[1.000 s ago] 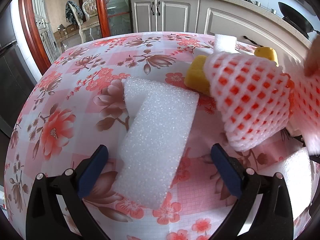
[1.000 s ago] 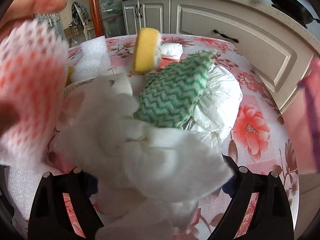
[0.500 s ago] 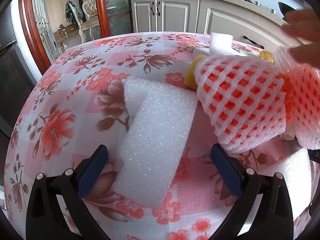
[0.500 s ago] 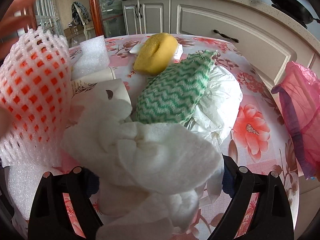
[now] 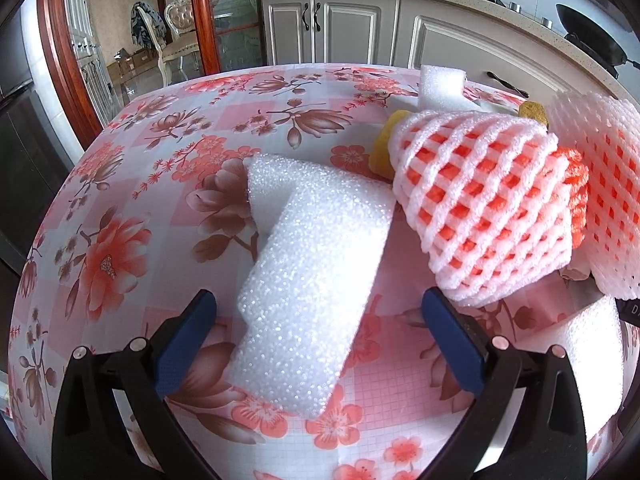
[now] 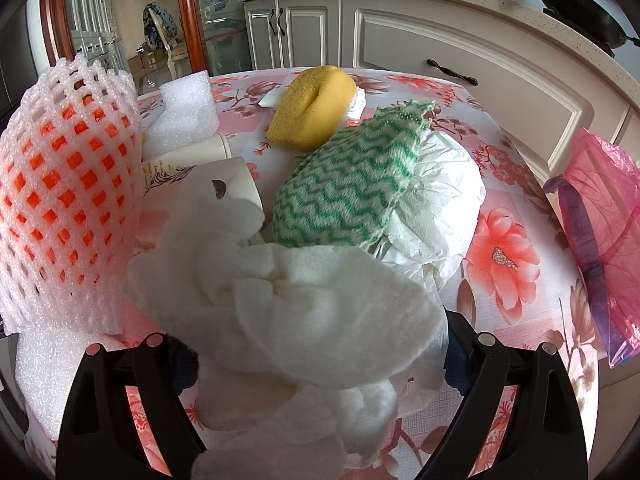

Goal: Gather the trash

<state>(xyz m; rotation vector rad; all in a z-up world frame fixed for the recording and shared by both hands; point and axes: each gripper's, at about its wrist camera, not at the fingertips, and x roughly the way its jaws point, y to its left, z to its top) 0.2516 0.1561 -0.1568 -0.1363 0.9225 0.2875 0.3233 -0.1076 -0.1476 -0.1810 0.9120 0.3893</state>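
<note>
My left gripper [image 5: 320, 332] is open, its fingers on either side of a white foam block [image 5: 312, 280] that lies on the floral table. A white-and-orange foam fruit net [image 5: 484, 204] lies to the right of the block, and it also shows at the left of the right wrist view [image 6: 68, 196]. My right gripper [image 6: 316, 360] is open, with a crumpled white wad [image 6: 304, 312] lying between its fingers. Beyond the wad are a green zigzag cloth [image 6: 348, 188], crumpled white paper [image 6: 436, 200] and a yellow sponge [image 6: 312, 108].
A pink plastic bag [image 6: 600, 224] hangs at the table's right edge. A paper cup [image 6: 192, 160] and a small foam piece [image 6: 188, 108] lie behind the net. Another foam block [image 5: 580, 340] lies low right. Grey kitchen cabinets [image 5: 340, 28] stand behind the table.
A hand brought the fruit net and the yellow sponge down onto the table, then left the view. The pink bag came into view at right. Both grippers stayed still.
</note>
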